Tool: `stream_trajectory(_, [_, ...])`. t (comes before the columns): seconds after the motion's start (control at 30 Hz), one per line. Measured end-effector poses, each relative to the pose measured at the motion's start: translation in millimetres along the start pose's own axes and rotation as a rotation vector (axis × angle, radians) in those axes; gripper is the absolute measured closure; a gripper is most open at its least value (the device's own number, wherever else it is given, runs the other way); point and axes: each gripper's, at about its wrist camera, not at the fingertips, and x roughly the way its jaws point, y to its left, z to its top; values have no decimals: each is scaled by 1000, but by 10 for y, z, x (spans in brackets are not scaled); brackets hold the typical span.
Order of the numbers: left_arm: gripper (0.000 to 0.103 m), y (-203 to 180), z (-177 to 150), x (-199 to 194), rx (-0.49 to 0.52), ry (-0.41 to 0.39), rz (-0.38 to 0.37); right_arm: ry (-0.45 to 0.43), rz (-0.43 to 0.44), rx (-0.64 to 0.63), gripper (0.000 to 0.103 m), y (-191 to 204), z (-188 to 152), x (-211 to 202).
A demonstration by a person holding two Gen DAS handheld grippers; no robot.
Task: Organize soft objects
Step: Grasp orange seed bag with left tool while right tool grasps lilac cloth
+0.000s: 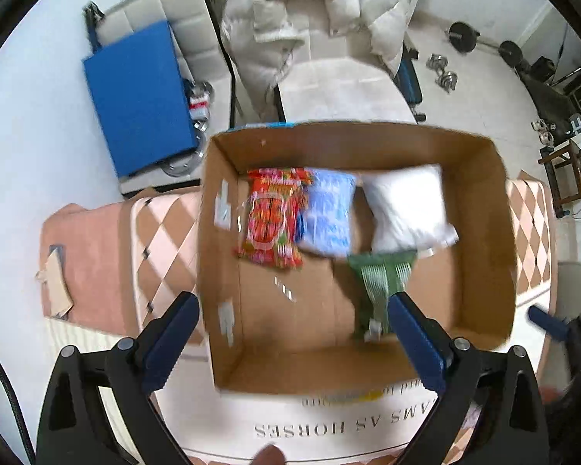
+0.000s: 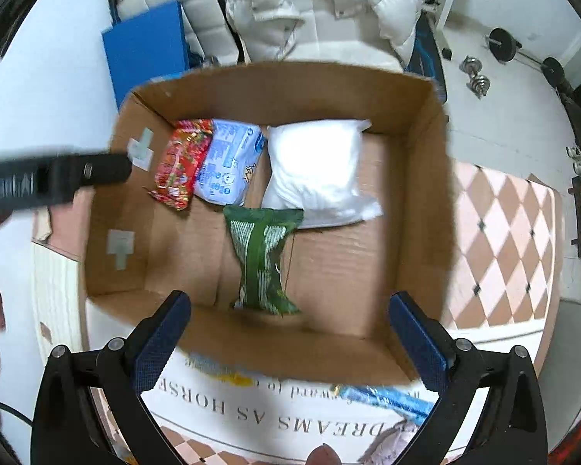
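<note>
An open cardboard box (image 1: 480, 232) (image 2: 418, 209) holds several soft packs: a red patterned pack (image 1: 271, 217) (image 2: 180, 162), a light blue pack (image 1: 327, 213) (image 2: 230, 162), a white pillow-like bag (image 1: 406, 205) (image 2: 315, 170) and a green striped pack (image 1: 375, 286) (image 2: 261, 259) lying nearer the front. My left gripper (image 1: 294, 321) is open and empty above the box's near left side. My right gripper (image 2: 290, 321) is open and empty above the box's near edge, just behind the green pack. The left gripper's body (image 2: 54, 182) shows at the left of the right wrist view.
The box stands on a table with a pink checkered cloth (image 1: 162, 232) (image 2: 499, 240) and a white printed sheet (image 2: 290, 422). A blue-wrapped item (image 2: 387, 397) lies on the sheet. Behind are a chair with a white puffy jacket (image 1: 313, 19), a blue pad (image 1: 139, 93) and dumbbells (image 2: 474, 75).
</note>
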Motion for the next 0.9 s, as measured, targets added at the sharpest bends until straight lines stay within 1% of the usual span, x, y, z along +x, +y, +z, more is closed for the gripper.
stream_trajectory(0.03, [3,-45,-141,-49,5,-16,14,-13,1,4,0,-27,-93,-68])
stream_trajectory(0.1, [3,-168,-554,-124,22,-35,44,-38,2,18,0,-157,-342,-237])
stream_trajectory(0.17, [3,-330,-969,-109,43,-12,35,-45,-2,37,0,-336,-611,-381])
stream_trajectory(0.2, [3,-420,-1214,-56,51,11,21,-43,-8,49,0,-434,-781,-432])
stream_trajectory(0.27, [3,-582,-1633,105,75,85,-17,-29,-27,68,0,-610,-1104,-474])
stream_trajectory(0.37, [3,-907,-2256,393,100,230,-116,17,-48,98,0,-896,-1633,-452])
stream_trajectory(0.43, [3,-1118,-2539,508,123,282,-143,55,-50,124,0,-1083,-1953,-382])
stream_trajectory(0.53, [3,-1434,-2869,704,168,334,-160,100,-42,171,0,-1354,-2353,-246])
stream_trajectory(0.63, [3,-1688,-3084,895,186,382,-184,121,-29,227,0,-1581,-2671,-49])
stream_trajectory(0.73, [3,-1885,-3218,1132,179,450,-222,141,-10,276,0,-1743,-2825,145])
stream_trajectory(0.8, [3,-2000,-3290,1278,179,481,-219,148,10,296,0,-1819,-2884,233])
stream_trajectory(0.83, [5,-2049,-3324,1347,178,493,-213,149,17,301,0,-1830,-2887,266])
stream_trajectory(0.9, [19,-2112,-3364,1429,184,503,-189,150,30,307,0,-1853,-2880,307])
